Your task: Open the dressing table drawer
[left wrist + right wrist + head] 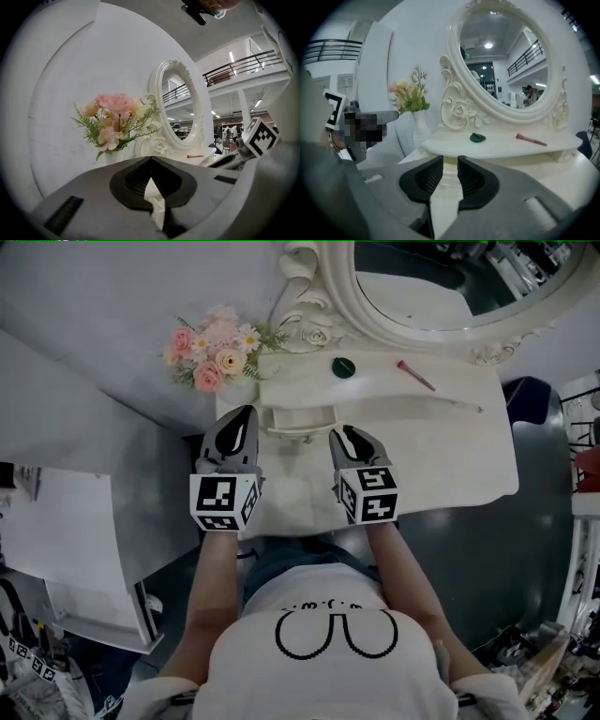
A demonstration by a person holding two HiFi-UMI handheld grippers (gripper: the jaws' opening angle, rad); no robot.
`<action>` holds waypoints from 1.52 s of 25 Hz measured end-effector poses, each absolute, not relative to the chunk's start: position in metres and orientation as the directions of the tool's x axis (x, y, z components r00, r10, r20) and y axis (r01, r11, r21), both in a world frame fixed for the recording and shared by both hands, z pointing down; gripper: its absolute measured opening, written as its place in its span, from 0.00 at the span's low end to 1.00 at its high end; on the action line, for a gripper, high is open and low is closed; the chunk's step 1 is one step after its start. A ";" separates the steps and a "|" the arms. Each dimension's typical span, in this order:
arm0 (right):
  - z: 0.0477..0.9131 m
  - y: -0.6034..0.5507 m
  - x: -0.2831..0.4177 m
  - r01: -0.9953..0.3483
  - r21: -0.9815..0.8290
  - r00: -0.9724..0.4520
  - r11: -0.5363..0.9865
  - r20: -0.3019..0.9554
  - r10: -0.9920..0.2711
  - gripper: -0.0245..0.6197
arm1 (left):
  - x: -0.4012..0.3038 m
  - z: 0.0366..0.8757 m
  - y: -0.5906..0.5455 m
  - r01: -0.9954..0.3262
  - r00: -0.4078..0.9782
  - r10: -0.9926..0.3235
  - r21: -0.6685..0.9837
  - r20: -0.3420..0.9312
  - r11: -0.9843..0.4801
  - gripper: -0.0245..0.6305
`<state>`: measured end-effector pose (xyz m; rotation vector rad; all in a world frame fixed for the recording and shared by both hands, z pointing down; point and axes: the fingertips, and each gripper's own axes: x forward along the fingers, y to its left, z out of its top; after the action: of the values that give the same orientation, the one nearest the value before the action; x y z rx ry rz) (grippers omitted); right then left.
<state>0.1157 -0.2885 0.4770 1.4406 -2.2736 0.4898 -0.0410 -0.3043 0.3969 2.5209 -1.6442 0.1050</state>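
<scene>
The white dressing table (441, 465) has a small drawer (300, 420) under its raised shelf; in the head view the drawer seems pulled out a little, with its knob (307, 438) facing me. My left gripper (246, 414) hovers just left of the drawer, its jaws closed tip to tip (151, 159) with nothing between them. Just right of the drawer my right gripper (344, 434) holds its jaws a narrow gap apart (450, 161), gripping nothing. Neither gripper touches the knob.
An oval ornate mirror (450, 287) stands at the back. A vase of pink flowers (211, 352) is at the shelf's left end. A green round object (344, 367) and a pink stick (415, 375) lie on the shelf. A white panel (66, 531) stands at left.
</scene>
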 end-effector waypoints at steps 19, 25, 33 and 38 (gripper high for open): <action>0.269 -0.299 0.144 -0.874 0.222 -0.444 0.432 -0.007 -0.896 0.03 | -0.056 0.284 -0.296 -0.943 0.328 -0.940 -0.085 -0.097 -0.321 0.04; 0.254 -0.293 0.146 -0.870 0.250 -0.447 0.426 -0.035 -0.894 0.03 | -0.051 0.274 -0.297 -0.943 0.327 -0.938 -0.103 -0.119 -0.316 0.04; 0.256 -0.291 0.148 -0.868 0.245 -0.450 0.431 -0.024 -0.893 0.03 | -0.047 0.268 -0.298 -0.943 0.325 -0.938 -0.117 -0.123 -0.312 0.04; 0.256 -0.292 0.149 -0.869 0.247 -0.447 0.428 -0.024 -0.894 0.03 | -0.047 0.266 -0.299 -0.943 0.325 -0.937 -0.123 -0.128 -0.310 0.04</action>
<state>0.1486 -0.2919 0.2561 1.5869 -2.5603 -0.3405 -0.0474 -0.2995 0.2656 2.6940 -1.9336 -0.0540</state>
